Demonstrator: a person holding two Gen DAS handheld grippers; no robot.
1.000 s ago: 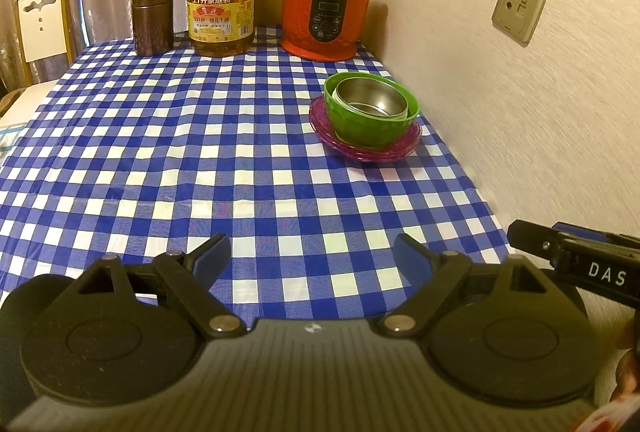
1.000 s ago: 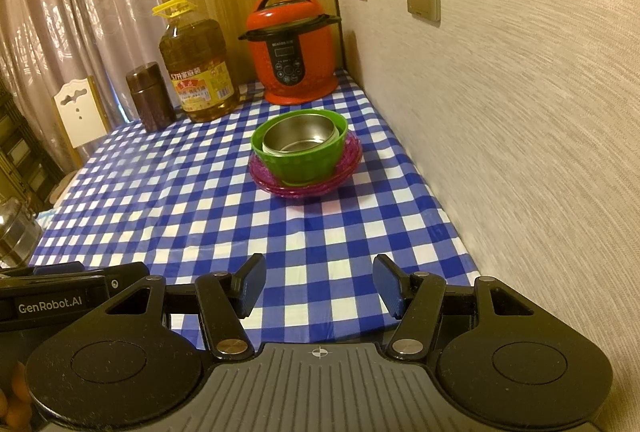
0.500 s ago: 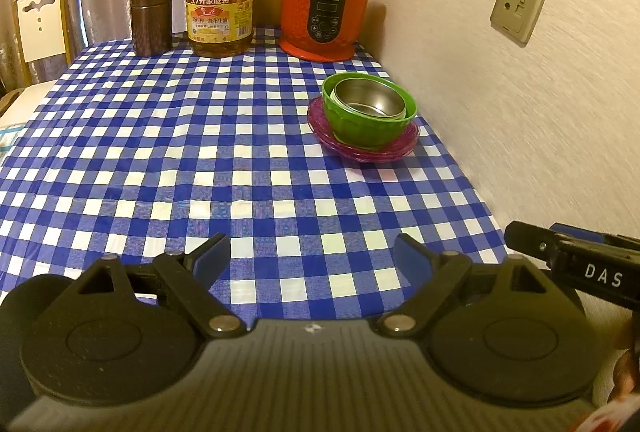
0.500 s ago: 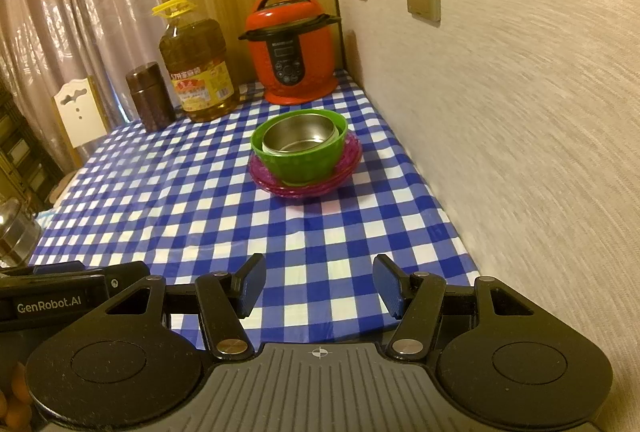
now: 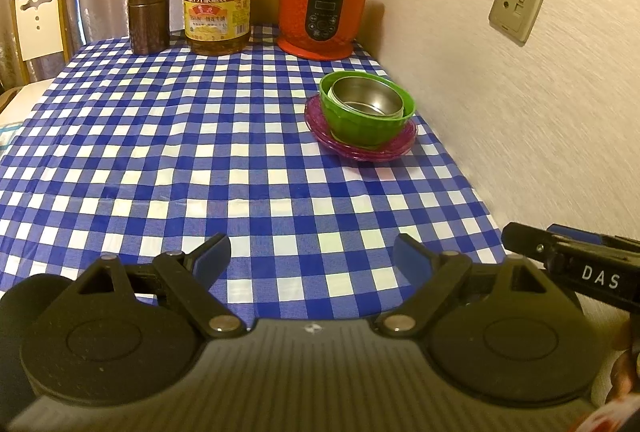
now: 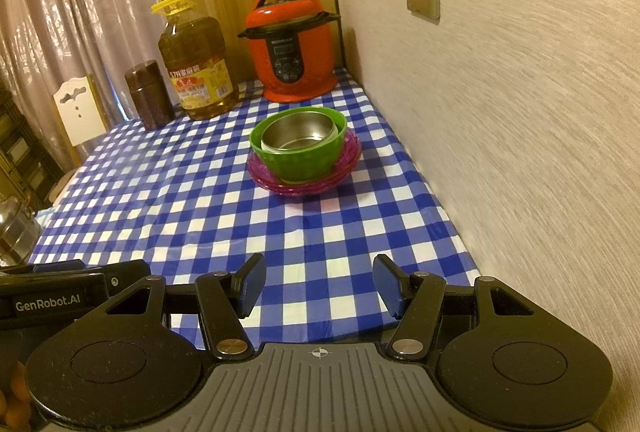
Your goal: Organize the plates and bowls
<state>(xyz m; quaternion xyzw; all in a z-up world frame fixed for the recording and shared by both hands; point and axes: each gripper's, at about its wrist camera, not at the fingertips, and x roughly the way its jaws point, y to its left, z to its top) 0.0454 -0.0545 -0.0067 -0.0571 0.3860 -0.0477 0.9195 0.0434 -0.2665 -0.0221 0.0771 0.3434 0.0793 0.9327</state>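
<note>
Stacked dishes on checked counter (image 5: 160,151), beside the wall.
Steel bowl (image 5: 368,99) nested in green bowl (image 5: 366,123), on pink plate (image 5: 396,147). Left gripper (image 5: 312,256) and right gripper (image 6: 318,284): fingers spread, holding nothing, well apart from the stack.

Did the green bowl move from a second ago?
No. The green bowl sits on the pink plate, the same checks away from the red cooker in the right wrist view.
</note>
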